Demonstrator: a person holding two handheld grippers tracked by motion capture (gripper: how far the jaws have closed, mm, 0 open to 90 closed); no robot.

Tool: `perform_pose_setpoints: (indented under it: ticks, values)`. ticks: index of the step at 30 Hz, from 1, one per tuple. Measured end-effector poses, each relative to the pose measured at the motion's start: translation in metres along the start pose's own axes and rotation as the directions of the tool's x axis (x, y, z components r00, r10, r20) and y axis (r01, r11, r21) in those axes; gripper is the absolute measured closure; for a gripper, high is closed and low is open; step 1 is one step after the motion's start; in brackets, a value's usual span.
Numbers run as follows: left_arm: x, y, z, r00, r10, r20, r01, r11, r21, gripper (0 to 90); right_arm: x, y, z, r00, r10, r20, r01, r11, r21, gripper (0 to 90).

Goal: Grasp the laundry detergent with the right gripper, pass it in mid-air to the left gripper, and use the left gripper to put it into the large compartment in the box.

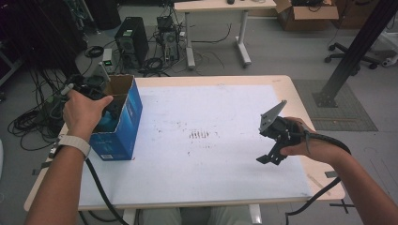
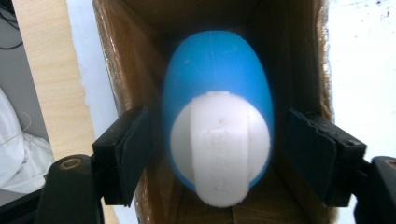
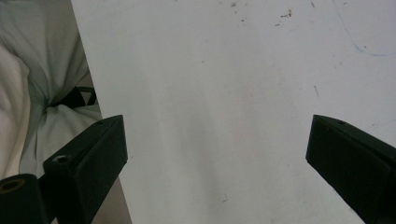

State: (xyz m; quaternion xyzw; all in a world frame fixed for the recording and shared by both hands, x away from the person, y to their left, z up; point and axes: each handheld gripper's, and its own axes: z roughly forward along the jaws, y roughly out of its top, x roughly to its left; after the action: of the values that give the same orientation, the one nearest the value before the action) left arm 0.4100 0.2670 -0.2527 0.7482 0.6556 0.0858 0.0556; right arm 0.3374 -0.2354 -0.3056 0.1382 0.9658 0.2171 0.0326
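Item 1: blue bottle (image 2: 217,79) with a white cap (image 2: 219,149), inside the open blue carton (image 1: 123,123) at the left edge of the tabletop (image 1: 211,140), toward the far-left corner. Orientation: long axis runs down into the carton, cap end toward the opening, rounded body toward the bottom. Handling, by judgement: light, rigid moulded plastic, smooth and likely slippery; best taken across the body just below the cap, where the sides are widest.

Item 2: left claw (image 2: 217,154), reaching into the carton. Jaws part-open, straddling the bottle; a gap shows on the right side, so nothing is gripped.

Item 3: right claw (image 1: 270,157), above the right half of the tabletop, wide and holding nothing.
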Motion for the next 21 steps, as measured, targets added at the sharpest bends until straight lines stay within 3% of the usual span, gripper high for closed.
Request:
perform_pose_setpoints:
  ticks: [9,21]
  values:
    - [-0.004,-0.001,-0.017,0.9998,0.016,0.014,-0.016,0.9999,-0.003,20.2,0.002,-0.001,-0.003,1.0,0.0,0.004,0.0,1.0,-0.001,5.2]
    - [-0.017,-0.006,-0.046,0.9959,0.084,0.034,-0.084,0.9965,-0.004,18.7,0.004,0.0,-0.006,0.9999,-0.002,0.012,0.002,1.0,0.0,5.3]
